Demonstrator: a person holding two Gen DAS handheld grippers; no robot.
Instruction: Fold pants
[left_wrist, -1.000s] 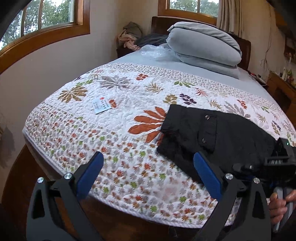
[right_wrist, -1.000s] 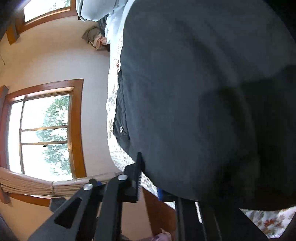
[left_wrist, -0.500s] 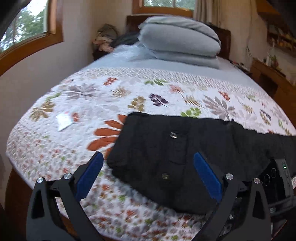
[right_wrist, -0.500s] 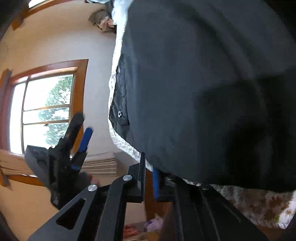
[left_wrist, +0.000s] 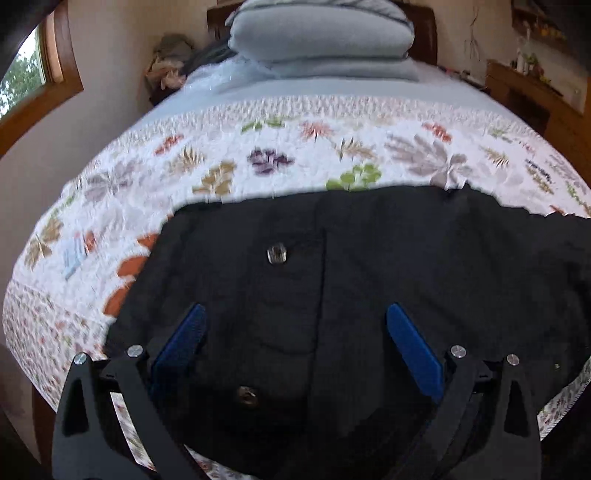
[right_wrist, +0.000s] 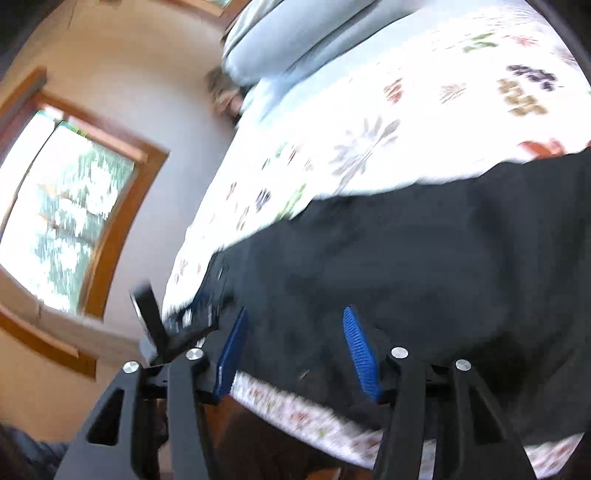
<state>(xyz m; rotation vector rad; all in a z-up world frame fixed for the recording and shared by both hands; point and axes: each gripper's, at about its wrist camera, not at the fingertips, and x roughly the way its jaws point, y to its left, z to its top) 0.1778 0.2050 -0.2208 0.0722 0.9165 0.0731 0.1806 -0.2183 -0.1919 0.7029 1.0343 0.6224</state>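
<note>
Black pants (left_wrist: 369, 266) lie flat across the near edge of the bed, with two metal snaps (left_wrist: 277, 254) showing near their left end. My left gripper (left_wrist: 295, 328) is open, its blue pads over the left end of the pants, holding nothing. My right gripper (right_wrist: 293, 332) is open with a narrower gap, low over the pants (right_wrist: 424, 266) at the bed's near edge. The left gripper's body (right_wrist: 173, 325) shows at the left of the right wrist view.
The floral quilt (left_wrist: 295, 158) covers the bed, with grey pillows (left_wrist: 321, 33) stacked at the headboard. A small card (left_wrist: 75, 254) lies on the quilt at left. A window (right_wrist: 62, 214) and wall are to the left, wooden furniture (left_wrist: 524, 92) to the right.
My left gripper has moved right and forward over the pants. My right gripper has opened, let go of the pants fabric and tilted back, so the bed shows.
</note>
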